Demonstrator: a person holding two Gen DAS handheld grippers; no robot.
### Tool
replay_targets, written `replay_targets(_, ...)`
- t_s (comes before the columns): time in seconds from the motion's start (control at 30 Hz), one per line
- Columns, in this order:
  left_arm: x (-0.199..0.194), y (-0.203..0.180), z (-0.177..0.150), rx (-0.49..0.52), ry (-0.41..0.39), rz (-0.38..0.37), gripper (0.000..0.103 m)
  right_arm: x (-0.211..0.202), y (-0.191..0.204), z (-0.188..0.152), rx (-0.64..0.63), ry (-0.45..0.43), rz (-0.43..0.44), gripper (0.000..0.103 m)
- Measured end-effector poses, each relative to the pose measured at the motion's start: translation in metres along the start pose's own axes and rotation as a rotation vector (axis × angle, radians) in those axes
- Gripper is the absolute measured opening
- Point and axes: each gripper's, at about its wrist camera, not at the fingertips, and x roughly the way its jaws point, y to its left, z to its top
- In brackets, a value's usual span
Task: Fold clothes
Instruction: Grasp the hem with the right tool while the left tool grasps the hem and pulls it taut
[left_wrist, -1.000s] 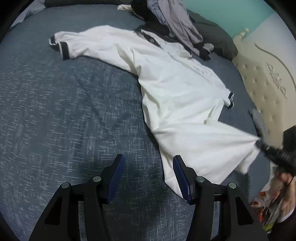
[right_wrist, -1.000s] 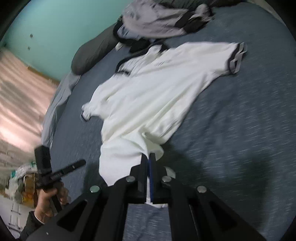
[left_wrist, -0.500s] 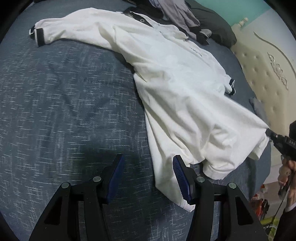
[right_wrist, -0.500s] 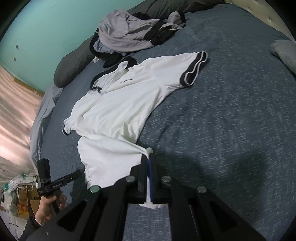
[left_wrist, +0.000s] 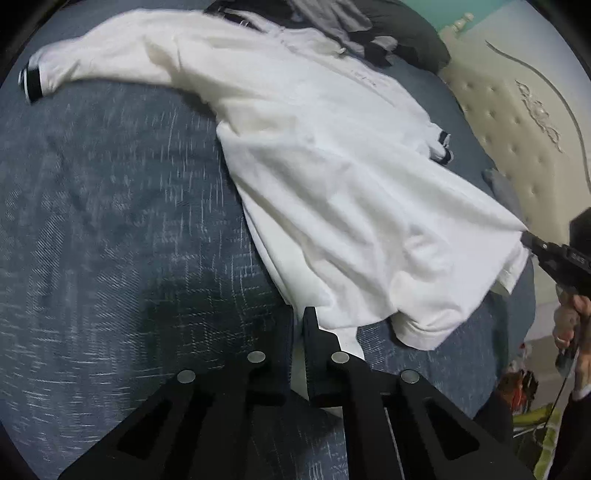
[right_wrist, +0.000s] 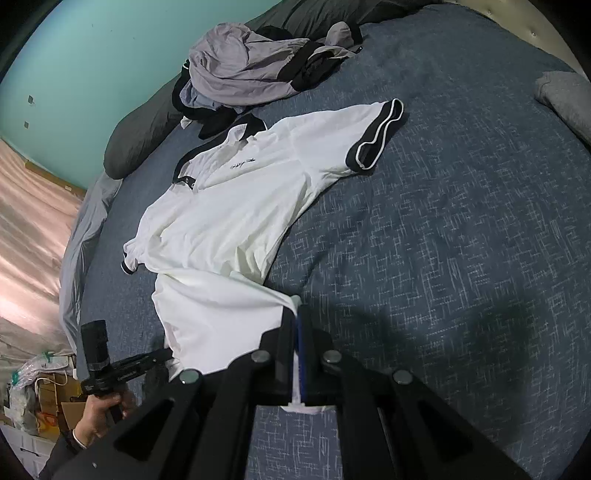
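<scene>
A white polo shirt (left_wrist: 332, 177) with black collar and cuffs lies spread on the blue bed cover (left_wrist: 110, 221), front side up (right_wrist: 229, 206). My left gripper (left_wrist: 298, 314) is at the shirt's bottom hem; its jaws are closing, with a strip of white fabric pinched between them. My right gripper (right_wrist: 297, 314) is shut on the other end of the hem, and cloth shows in its narrow gap. Each view shows the other gripper at its edge: the right gripper (left_wrist: 546, 251) grips the hem corner, and the left gripper (right_wrist: 147, 360) is held by a hand (right_wrist: 107, 406).
A heap of grey and black clothes (right_wrist: 255, 70) lies past the shirt's collar, beside a dark pillow (right_wrist: 136, 136). A padded cream headboard (left_wrist: 517, 129) borders the bed. A grey folded item (right_wrist: 565, 96) sits at the far right. Bags and boxes (right_wrist: 37, 384) stand on the floor.
The left gripper moved onto the shirt's hem and its jaws went from wide apart to shut on the fabric. The right gripper drew its hem corner outward, stretching the lower shirt.
</scene>
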Motion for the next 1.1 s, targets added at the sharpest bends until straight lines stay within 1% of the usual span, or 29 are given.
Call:
replay_targets(0.1, -0.025, -0.002, 0.003, 0.029, -0.031, 0.0, 0.005, -0.003, 0.003, -0.001, -0.007, 0.0, -0.003, 0.001)
replay_targets(0.27, -0.08, 0.002, 0.003, 0.06, -0.098, 0.03, 0.005, -0.01, 0.014, -0.002, -0.03, -0.003, -0.01, 0.001)
replay_targets(0.37, -0.11, 0.006, -0.003, 0.067, -0.124, 0.047, 0.005, -0.013, 0.023, -0.004, -0.044, 0.013, -0.021, 0.001)
replay_targets(0.47, -0.135, 0.007, -0.007, 0.076, -0.15, 0.064, 0.005, -0.021, 0.033, -0.004, -0.064, 0.011, -0.021, 0.001)
replay_targets(0.63, -0.174, 0.014, -0.02, 0.072, -0.193, 0.062, 0.005, -0.035, 0.048, -0.01, -0.097, 0.011, -0.01, 0.001)
replay_targets(0.77, -0.187, 0.018, -0.033, 0.07, -0.192, 0.056, 0.005, -0.039, 0.061, -0.015, -0.122, 0.027, 0.002, 0.001)
replay_targets(0.83, -0.188, 0.02, -0.042, 0.089, -0.181, 0.089, 0.005, -0.036, 0.064, -0.019, -0.133, 0.045, 0.007, 0.001)
replay_targets(0.9, -0.18, 0.023, -0.048, 0.104, -0.159, 0.123, 0.005, -0.027, 0.065, -0.023, -0.139, 0.076, -0.001, 0.001)
replay_targets(1.0, -0.161, 0.032, -0.055, 0.09, -0.106, 0.145, 0.005, -0.008, 0.066, -0.031, -0.147, 0.125, -0.016, 0.001)
replay_targets(1.1, -0.145, 0.043, -0.058, 0.068, -0.07, 0.157, 0.005, 0.013, 0.063, -0.039, -0.152, 0.168, -0.033, 0.001)
